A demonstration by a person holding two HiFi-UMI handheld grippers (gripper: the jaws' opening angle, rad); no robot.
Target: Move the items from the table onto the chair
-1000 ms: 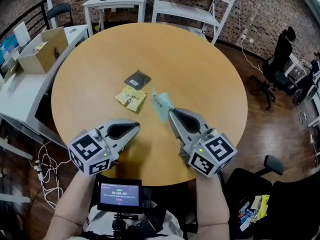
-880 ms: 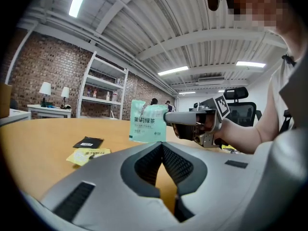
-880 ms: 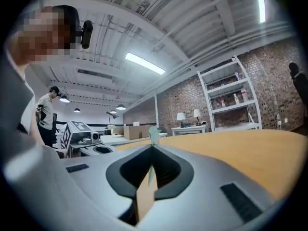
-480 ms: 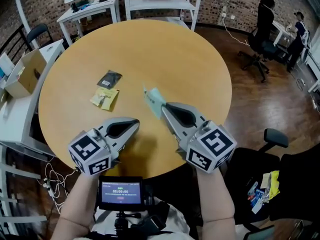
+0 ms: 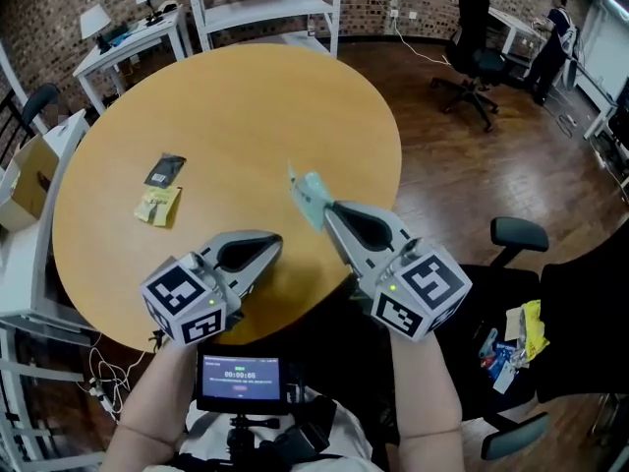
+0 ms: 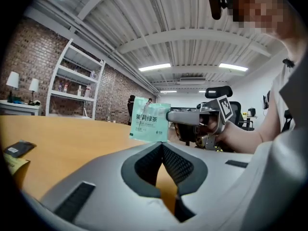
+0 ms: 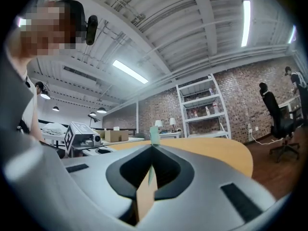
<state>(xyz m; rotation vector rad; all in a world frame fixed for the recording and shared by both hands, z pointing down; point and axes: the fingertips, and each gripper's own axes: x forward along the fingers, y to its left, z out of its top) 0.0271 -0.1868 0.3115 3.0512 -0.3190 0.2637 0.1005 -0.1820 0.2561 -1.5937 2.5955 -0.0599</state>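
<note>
A pale green tea packet (image 5: 310, 197) hangs upright above the round wooden table (image 5: 246, 87), and my right gripper (image 5: 329, 209) is shut on its lower edge. In the right gripper view the packet (image 7: 154, 136) shows edge-on between the closed jaws. My left gripper (image 5: 273, 245) is shut and empty beside it, near the table's front edge; its view shows the green packet (image 6: 150, 119) ahead. A black packet (image 5: 164, 170) and a yellow packet (image 5: 157, 206) lie flat at the table's left. The black chair (image 5: 580, 313) stands to the right, with several packets (image 5: 513, 340) on its seat.
A cardboard box (image 5: 20, 180) sits on a white desk at the far left. White shelving (image 5: 265, 8) and a lamp table (image 5: 128, 37) stand behind the round table. Another office chair (image 5: 472, 52) and a person (image 5: 550, 28) are at the back right on the wooden floor.
Both grippers have swung right along the table's front edge, the right one carrying the green packet. The black chair has come closer into view; the two flat packets now lie further left.
</note>
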